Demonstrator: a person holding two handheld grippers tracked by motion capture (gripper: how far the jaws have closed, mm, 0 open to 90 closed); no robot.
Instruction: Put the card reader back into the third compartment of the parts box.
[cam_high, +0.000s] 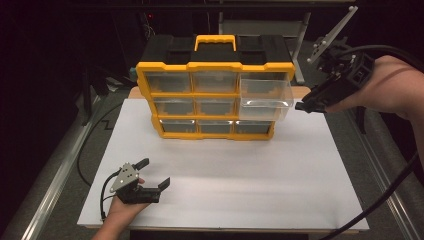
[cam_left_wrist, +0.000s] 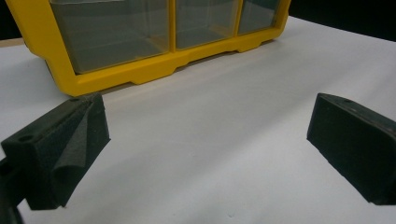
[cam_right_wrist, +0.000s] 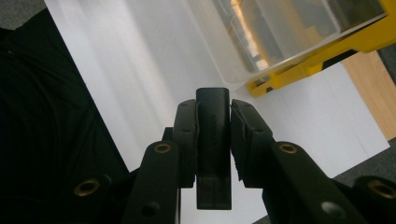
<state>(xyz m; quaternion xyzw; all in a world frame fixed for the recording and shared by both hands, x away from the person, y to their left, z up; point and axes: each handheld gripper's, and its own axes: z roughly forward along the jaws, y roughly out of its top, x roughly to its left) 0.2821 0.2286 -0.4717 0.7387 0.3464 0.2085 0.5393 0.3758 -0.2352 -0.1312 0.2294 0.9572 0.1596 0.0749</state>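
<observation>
- We hold the small black block (cam_right_wrist: 213, 140) in our right gripper (cam_high: 306, 106), the 2 jaws clenched on its long sides; in the right gripper view it stands upright between the pads, with its top end past the fingertips and its bottom end below them.
- The block's long axis runs along the jaws, so it points the same way the gripper points: from the right toward the pulled-out clear drawer (cam_high: 265, 99) of the yellow organizer (cam_high: 215, 66).
- That drawer is the top right 1 of the cabinet's 3 rows, drawn forward out of its slot, its open top facing up.
- In the high view the block's tip sits just beside the drawer's right wall, near its lower edge, apart from it and outside the bin.
- The relation the next move turns on, as we judge it: the drawer's mouth lies to the left of the jaws and higher than the tip, so the block must clear the right wall before it can go in.
- Our right hand is by far the nearer one; our left gripper (cam_high: 155, 172) rests well apart on the white board (cam_high: 280, 185) in front of the organizer, jaws released and spread wide with nothing between them.
</observation>
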